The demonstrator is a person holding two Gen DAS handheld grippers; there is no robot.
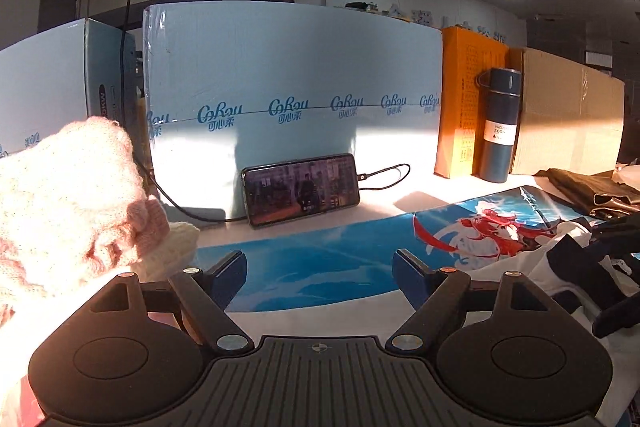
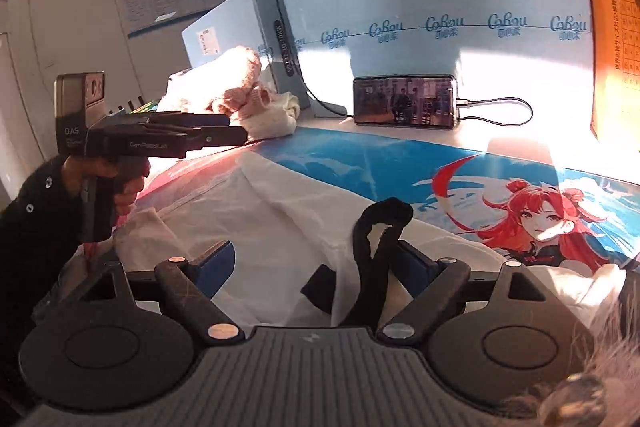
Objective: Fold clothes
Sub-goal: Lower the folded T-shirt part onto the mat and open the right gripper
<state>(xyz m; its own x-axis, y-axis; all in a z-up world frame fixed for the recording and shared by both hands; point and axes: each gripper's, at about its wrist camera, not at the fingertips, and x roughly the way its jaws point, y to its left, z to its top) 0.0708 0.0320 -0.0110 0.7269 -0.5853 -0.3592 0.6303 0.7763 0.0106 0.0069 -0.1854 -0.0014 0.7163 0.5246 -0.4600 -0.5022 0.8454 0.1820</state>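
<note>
Both tongs stand wide and hold nothing. My left tongs (image 1: 319,277) hang over the blue printed mat (image 1: 320,267) with only mat showing between the blue pads. My right tongs (image 2: 316,267) sit low over the white garment (image 2: 288,227); a black strap loop (image 2: 380,227) rises just beside the right-hand pad, but I see no pad pressing on it, so I read it as loose.

The white garment, with dark trim, lies spread across the near half of the tabletop (image 1: 420,187), partly covering the mat. I judge it is laid out that way so it can be flattened and folded, and it is the piece in hand. It is still rumpled, with ridges running across the middle, so the fold looks barely begun or between steps.

A pink knit garment (image 2: 240,83) is heaped at the left edge, against a pale blue carton (image 1: 292,75). Probably parked there to keep the working area free; whether it is finished or waiting I cannot tell.

A phone (image 2: 404,101) leans on its long edge against the carton, cable plugged in, propped for viewing and kept back from the cloth. A dark flask (image 1: 500,125) and brown boxes stand at the rear.

In the right view, the person's hand (image 2: 124,187) grips the left tool's handle, tongs pointing level toward the pink heap.

Strong sun washes out the cloth's edges; hems are hard to find.
</note>
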